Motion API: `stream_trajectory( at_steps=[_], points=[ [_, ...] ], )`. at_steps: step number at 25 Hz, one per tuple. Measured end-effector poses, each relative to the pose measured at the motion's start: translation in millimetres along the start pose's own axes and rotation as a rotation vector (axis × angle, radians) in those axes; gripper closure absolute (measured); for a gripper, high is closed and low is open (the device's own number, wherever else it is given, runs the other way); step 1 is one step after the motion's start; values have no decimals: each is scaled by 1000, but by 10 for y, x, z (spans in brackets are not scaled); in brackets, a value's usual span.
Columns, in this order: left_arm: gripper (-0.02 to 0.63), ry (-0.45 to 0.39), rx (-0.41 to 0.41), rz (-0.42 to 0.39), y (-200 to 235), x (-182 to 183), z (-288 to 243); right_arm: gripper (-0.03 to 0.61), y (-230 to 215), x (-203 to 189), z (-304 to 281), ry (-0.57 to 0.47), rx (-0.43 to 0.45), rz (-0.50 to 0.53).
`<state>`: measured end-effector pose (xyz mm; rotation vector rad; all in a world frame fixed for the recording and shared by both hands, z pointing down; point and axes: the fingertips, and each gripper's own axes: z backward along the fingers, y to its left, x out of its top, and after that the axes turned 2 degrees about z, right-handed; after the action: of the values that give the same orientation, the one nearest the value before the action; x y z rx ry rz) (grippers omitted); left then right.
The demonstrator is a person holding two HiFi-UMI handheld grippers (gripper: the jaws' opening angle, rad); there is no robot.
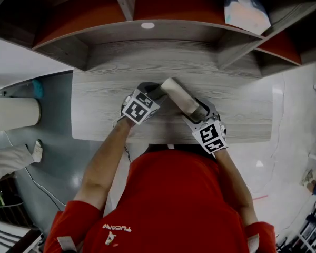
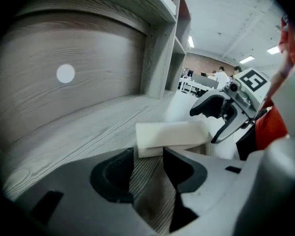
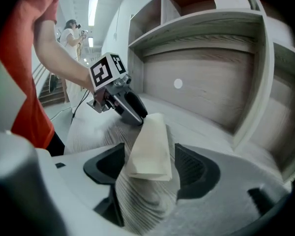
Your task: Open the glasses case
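Observation:
A cream, folded glasses case [image 1: 178, 95] lies closed on the grey wood desk [image 1: 100, 109], slanting from upper left to lower right. My left gripper [image 1: 156, 90] is at its upper-left end, open; in the left gripper view the case [image 2: 169, 135] rests just past the jaw tips of that gripper [image 2: 147, 167]. My right gripper [image 1: 198, 112] is at the lower-right end. In the right gripper view the case [image 3: 150, 149] sits between the spread jaws of this gripper [image 3: 148, 170], with a gap showing on each side. The left gripper [image 3: 124, 102] touches the far end.
Shelf cubbies with red backs rise behind the desk; one holds a white packet [image 1: 246, 7]. A white round disc [image 1: 147, 25] sits on the back panel. The desk's front edge runs right under both hands, against the person's red shirt [image 1: 174, 194].

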<state>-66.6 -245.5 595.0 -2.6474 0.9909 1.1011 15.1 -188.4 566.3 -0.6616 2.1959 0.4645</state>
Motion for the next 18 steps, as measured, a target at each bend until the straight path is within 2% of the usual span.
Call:
stream_trajectory(
  at_steps=[6, 11, 18],
  points=[
    [449, 22, -22, -1, -30, 10, -14, 255, 62, -149, -90, 70, 24, 20],
    [457, 21, -31, 4, -51, 21, -18, 268, 44, -161, -112, 67, 23, 24],
    [457, 20, -30, 3, -48, 19, -11, 272, 14, -121, -72, 6, 94, -90]
  ],
)
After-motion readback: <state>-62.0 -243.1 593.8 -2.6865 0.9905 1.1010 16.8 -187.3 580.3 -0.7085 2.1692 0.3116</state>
